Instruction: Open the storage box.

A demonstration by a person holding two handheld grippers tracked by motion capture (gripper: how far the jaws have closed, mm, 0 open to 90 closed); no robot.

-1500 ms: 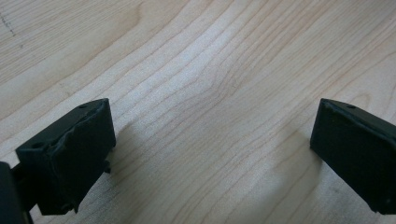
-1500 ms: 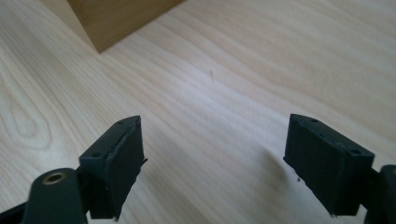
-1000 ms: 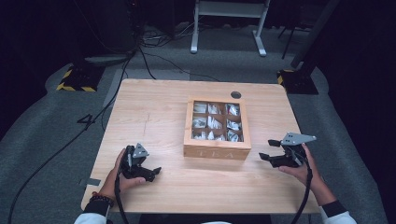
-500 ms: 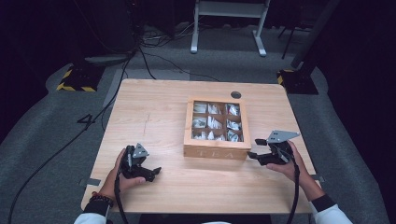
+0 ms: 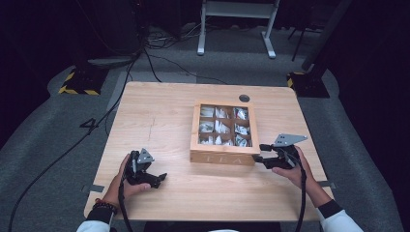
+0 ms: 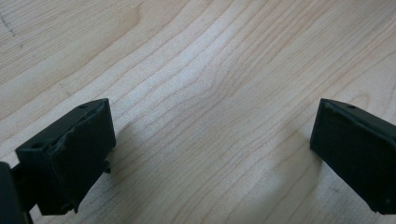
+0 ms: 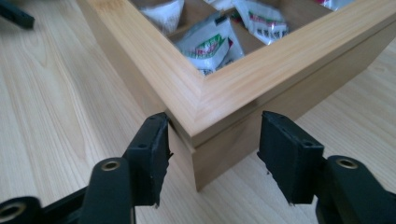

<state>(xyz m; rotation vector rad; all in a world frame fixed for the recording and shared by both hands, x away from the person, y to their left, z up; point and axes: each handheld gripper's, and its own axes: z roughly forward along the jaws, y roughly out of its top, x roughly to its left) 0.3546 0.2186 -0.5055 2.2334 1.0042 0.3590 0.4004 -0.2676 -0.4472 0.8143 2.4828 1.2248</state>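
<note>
Sachets (image 5: 220, 127) in compartments of tea box (image 5: 221, 157)

A tea box (image 5: 224, 131) is sitting on the table (image 5: 159, 116), a little right of the middle. Tea bags (image 5: 221, 126) are lying inside its compartments, three across and three deep. A round cable hole (image 5: 244, 98) is lying in the table just behind the box. The left tool (image 5: 155, 178) is resting near the front edge, well apart from the box and to its left. The right tool (image 5: 257, 152) is sitting at the box's front right corner (image 7: 198, 140), which is lying between its jaws. Behind the table, cables (image 5: 159, 53) are trailing across the floor before a stand (image 5: 235, 26).
</note>
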